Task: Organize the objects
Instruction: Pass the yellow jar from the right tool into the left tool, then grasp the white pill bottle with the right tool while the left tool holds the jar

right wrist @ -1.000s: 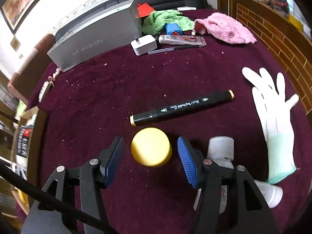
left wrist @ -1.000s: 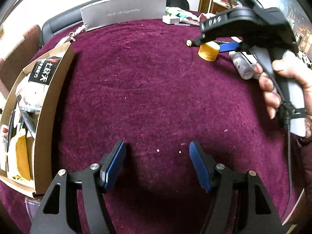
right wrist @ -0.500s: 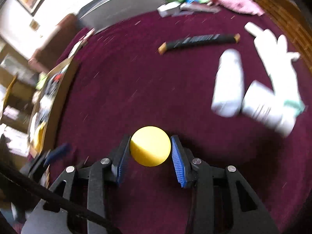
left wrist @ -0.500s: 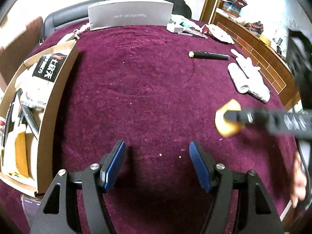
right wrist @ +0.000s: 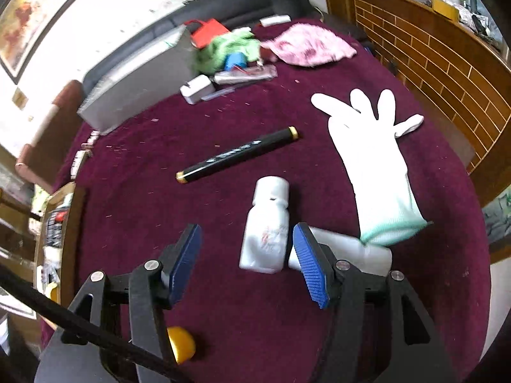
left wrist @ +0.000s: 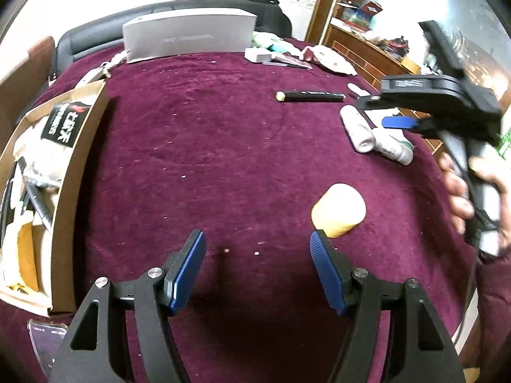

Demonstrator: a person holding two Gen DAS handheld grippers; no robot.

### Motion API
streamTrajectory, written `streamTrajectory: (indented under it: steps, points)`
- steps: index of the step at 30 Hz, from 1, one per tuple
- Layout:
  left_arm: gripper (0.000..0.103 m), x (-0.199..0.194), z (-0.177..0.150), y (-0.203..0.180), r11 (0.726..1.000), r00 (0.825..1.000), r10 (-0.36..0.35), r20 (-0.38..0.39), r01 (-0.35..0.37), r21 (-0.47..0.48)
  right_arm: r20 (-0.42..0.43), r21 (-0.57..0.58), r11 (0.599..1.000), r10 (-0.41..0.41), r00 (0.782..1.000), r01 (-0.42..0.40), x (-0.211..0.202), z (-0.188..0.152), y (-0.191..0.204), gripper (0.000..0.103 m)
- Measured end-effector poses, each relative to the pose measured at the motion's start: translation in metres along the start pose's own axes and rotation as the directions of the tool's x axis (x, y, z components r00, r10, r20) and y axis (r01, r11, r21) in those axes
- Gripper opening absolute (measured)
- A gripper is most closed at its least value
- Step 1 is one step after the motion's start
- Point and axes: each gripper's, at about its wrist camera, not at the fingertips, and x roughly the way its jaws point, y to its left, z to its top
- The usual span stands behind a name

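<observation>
A yellow cap-shaped cup [left wrist: 338,209] lies on its side on the maroon tablecloth, just beyond my left gripper's right finger; it also shows low in the right wrist view [right wrist: 180,343]. My left gripper [left wrist: 257,265] is open and empty. My right gripper [right wrist: 247,258] is open and empty, above a white bottle [right wrist: 266,229]; it shows in the left wrist view [left wrist: 399,123] too. A black marker [right wrist: 238,154] lies beyond the bottle. A second white bottle [right wrist: 341,249] and a white glove [right wrist: 373,156] lie to the right.
An open cardboard box [left wrist: 64,172] with packets and pens stands at the left. A grey carton [left wrist: 188,38] stands at the back. A white adapter [right wrist: 198,87], green cloth [right wrist: 226,49] and pink cloth [right wrist: 306,48] lie at the back right. A wooden cabinet [right wrist: 440,63] borders the right.
My right gripper carried the yellow cup toward the left gripper, let go of it on the cloth and opened. It has moved back over the white bottles. The left gripper stayed open.
</observation>
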Motion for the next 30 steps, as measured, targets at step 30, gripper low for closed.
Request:
streamTrajectory:
  steps: [30]
  points:
    - [0.068,0.025,0.014,-0.060,0.950,0.997,-0.052,0.054,0.033,0.311,-0.076,-0.011,0.995,0.103,0.992,-0.104,0.000,-0.047,0.003,0.032]
